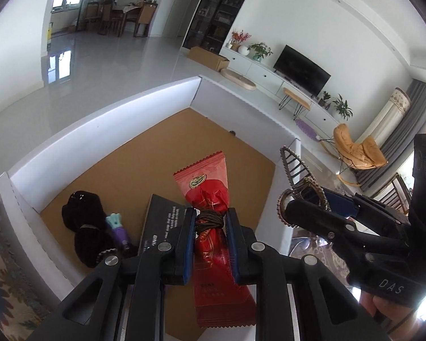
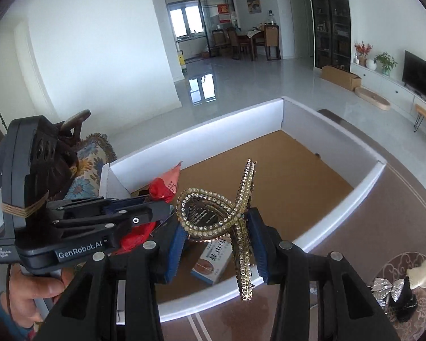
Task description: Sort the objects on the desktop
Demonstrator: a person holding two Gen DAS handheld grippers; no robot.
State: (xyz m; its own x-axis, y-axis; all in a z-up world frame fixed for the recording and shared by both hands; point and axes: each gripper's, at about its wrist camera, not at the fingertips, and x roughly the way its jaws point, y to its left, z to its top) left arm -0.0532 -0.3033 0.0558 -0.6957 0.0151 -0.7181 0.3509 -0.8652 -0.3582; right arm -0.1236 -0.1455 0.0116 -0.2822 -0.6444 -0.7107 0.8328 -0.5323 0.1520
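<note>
The left claw [image 1: 210, 223] is clamped on a red packet [image 1: 213, 207] — gripped at its waist, where a brown cord is wound — and holds it above the white-walled box [image 1: 105, 122]. The right claw [image 2: 213, 244] is closed on a rhinestone hair clip [image 2: 235, 218], held over the near right corner of the same box. Inside the box, on its brown floor: a black knitted item [image 1: 83, 221] at the left wall, a purple toy [image 1: 119, 228] touching it, and a black carton [image 1: 162, 221] just beside that. A white-and-blue carton [image 2: 213, 261] lies near the front wall.
</note>
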